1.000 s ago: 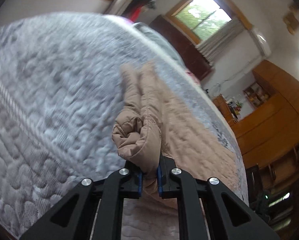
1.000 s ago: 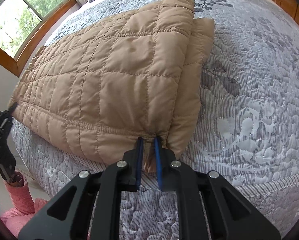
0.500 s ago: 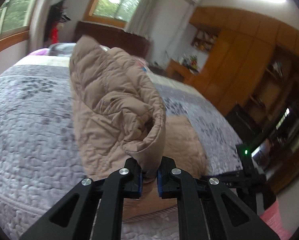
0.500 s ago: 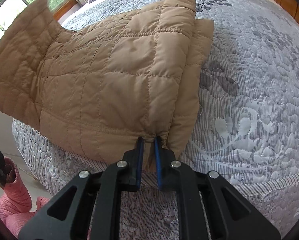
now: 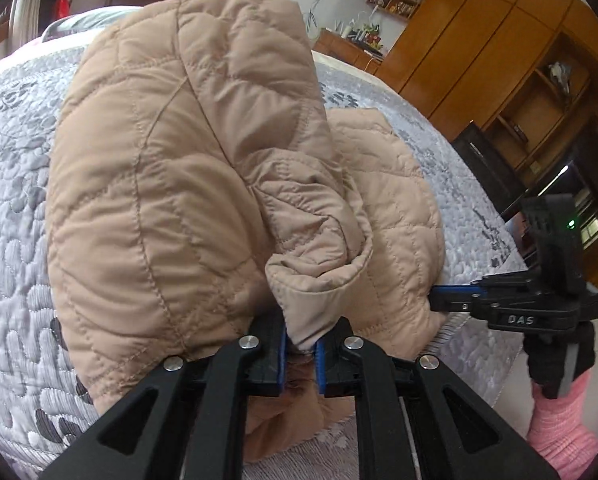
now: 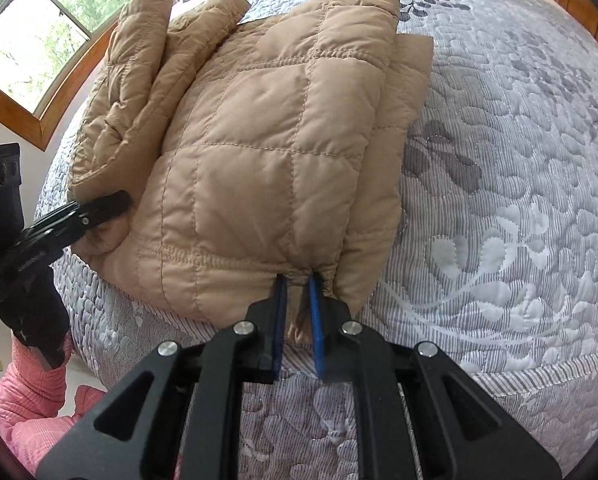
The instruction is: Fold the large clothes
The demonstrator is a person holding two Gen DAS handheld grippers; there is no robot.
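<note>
A tan quilted jacket [image 6: 267,152] lies on the bed, folded lengthwise. My left gripper [image 5: 300,344] is shut on the jacket's far end [image 5: 171,184], which is lifted and curled over the lower part. My right gripper [image 6: 297,296] is shut on the jacket's hem at the near bed edge. The left gripper also shows in the right wrist view [image 6: 95,208], at the jacket's left side. The right gripper shows in the left wrist view [image 5: 451,298], pinching the hem on the right.
A grey quilted bedspread [image 6: 499,184] covers the bed. Wooden cabinets and shelves [image 5: 499,40] stand beyond the bed. A wood-framed window [image 6: 31,52] is at the left. The person's pink sleeves [image 6: 31,392] show by the bed edge.
My left gripper has lifted its end of the jacket and swung it over toward the right gripper's end. The right gripper has stayed put on the hem.
</note>
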